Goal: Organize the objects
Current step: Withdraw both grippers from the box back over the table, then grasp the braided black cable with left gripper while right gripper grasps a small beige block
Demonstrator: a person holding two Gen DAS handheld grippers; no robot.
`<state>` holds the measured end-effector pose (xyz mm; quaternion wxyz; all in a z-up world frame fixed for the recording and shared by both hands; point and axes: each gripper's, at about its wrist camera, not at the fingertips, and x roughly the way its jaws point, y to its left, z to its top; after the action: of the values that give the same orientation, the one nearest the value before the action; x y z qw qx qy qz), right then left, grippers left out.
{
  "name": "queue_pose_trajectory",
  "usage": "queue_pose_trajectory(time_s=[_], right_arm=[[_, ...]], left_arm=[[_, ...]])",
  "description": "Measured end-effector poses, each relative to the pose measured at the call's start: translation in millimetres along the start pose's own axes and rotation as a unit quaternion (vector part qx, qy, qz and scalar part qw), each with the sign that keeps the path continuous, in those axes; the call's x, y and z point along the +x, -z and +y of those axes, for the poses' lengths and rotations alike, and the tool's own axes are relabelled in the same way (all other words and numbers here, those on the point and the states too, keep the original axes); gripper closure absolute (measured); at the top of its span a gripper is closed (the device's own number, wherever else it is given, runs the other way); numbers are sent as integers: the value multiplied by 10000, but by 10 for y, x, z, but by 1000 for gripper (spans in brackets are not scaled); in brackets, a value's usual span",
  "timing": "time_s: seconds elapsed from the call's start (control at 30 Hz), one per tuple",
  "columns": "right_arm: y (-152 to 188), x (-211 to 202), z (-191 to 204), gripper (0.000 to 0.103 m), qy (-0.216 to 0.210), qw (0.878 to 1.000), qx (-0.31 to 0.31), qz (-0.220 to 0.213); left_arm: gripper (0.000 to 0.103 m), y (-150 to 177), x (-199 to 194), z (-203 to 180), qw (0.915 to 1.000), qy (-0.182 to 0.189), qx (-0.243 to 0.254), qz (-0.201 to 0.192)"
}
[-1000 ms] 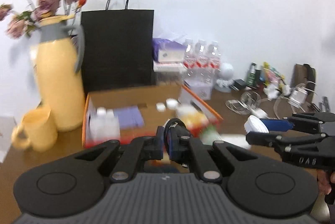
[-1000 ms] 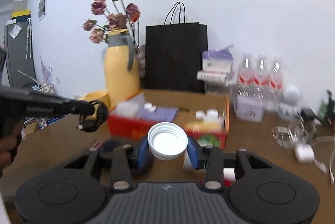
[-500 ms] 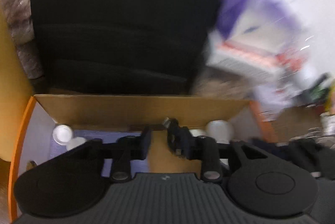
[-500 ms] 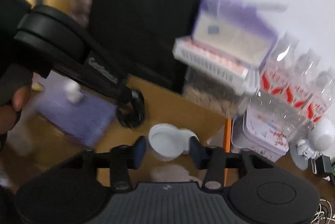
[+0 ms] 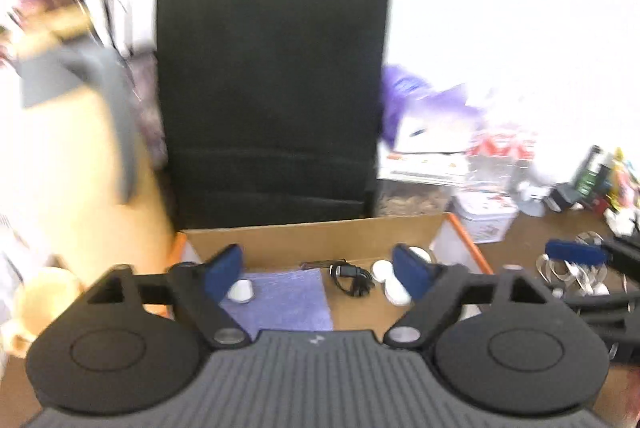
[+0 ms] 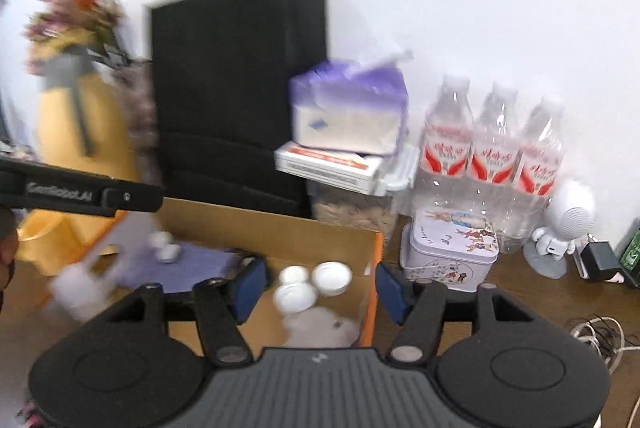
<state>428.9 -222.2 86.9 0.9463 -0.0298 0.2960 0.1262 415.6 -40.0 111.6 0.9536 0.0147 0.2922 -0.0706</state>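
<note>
An open cardboard box with an orange rim (image 5: pixel 460 224) (image 6: pixel 374 268) sits on the brown table. Inside lie a coiled black cable (image 5: pixel 350 276), a purple cloth (image 5: pixel 280 298) (image 6: pixel 180 264) and several white lids (image 5: pixel 390 278) (image 6: pixel 312 282). My left gripper (image 5: pixel 318 270) is open and empty above the box, the cable lying between its fingers. My right gripper (image 6: pixel 318 286) is open and empty over the box's right end, with the white lids between its fingers. The left gripper's arm (image 6: pixel 80 194) shows at the left of the right wrist view.
A black paper bag (image 5: pixel 272 100) (image 6: pixel 240 92) stands behind the box. A yellow jug with dried flowers (image 5: pixel 68 148) (image 6: pixel 80 124) and a yellow cup (image 5: pixel 44 304) are left. Tissue pack, water bottles (image 6: pixel 492 144), a tin (image 6: pixel 450 252) and small clutter are right.
Both grippers opened. The left let go of the black cable and the right let go of the white lid; both now lie in the box. Both grippers pulled back from it.
</note>
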Motion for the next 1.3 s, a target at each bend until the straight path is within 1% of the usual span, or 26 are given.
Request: queue_pose_trajectory(time_s=[0.03,0.07,0.13,0.2,0.27,0.3,0.33,0.37,0.43,0.5,0.6,0.67,0.73,0.8,0.87,0.93,0.97,1.0,1.07,1.13,1.2,1.3], right_arm=[[98,-200,43,36,-62,9998,-18,-163],[187,-351,64,31,-82,9996,-8,-286],[451,-705,131,26,-118,9989,125,-444],[732,-1018,204,25,-183,9984,184,-499],[1054,-1329,306,25,-221,9981,188,-547],[1221,-1498,380,24,-217,9978,211,-588],[1399,-1635,448,20,-228,9976,246,-607],[1550,-1768,512,18,-248,9975,247,-609],[1891,-1985,602,16,-408,9969,353,-565],[2150,-2148,638,16,-596,9958,618,-320],[2428,-2375,643,16,-793,9932,853,11],[2511,-2521,637,16,-802,9938,754,127],[2522,-2652,593,16,-709,9949,719,50],[2490,-2718,560,16,-533,9959,721,-122],[2426,-2671,555,16,-371,9964,716,-265],[2351,-2532,585,17,-276,9969,656,-340],[2301,-2441,604,19,-298,9970,625,-357],[2247,-2334,622,20,-355,9970,593,-361],[2106,-2089,665,28,-537,9968,507,-297],[1989,-1879,701,33,-617,9969,409,-252],[1880,-1660,719,33,-613,9972,375,-201],[1780,-1377,695,33,-628,9970,438,-64]], left_arm=[[15,144,-256,-19,9995,104,188,-249],[13,312,-504,-30,9985,202,333,-394],[12,623,-907,-21,9978,329,369,-450],[11,958,-1274,-40,9966,566,348,-494],[6,1316,-1658,-52,9949,728,350,-605],[4,1476,-1799,-71,9942,755,368,-672],[2,1656,-1943,-79,9941,739,322,-722],[1,1861,-2074,-95,9951,658,296,-679],[1,2127,-2189,-156,9969,544,330,-471],[1,2366,-2295,-162,9981,549,261,-96],[1,2594,-2418,-56,9986,483,142,159],[0,2615,-2406,0,9993,322,148,130],[0,2591,-2344,32,9996,192,205,3],[0,2541,-2208,-3,9989,93,413,-197],[0,2450,-2018,-70,9973,48,667,-318],[0,2354,-1797,-116,9951,124,836,-508],[0,2304,-1652,-114,9943,196,886,-568],[0,2257,-1501,-107,9938,295,916,-564],[0,2173,-1211,-63,9933,499,949,-440],[0,2110,-948,-21,9941,520,920,-266],[0,2049,-712,32,9945,538,886,-128],[0,2020,-464,82,9945,591,850,140]])
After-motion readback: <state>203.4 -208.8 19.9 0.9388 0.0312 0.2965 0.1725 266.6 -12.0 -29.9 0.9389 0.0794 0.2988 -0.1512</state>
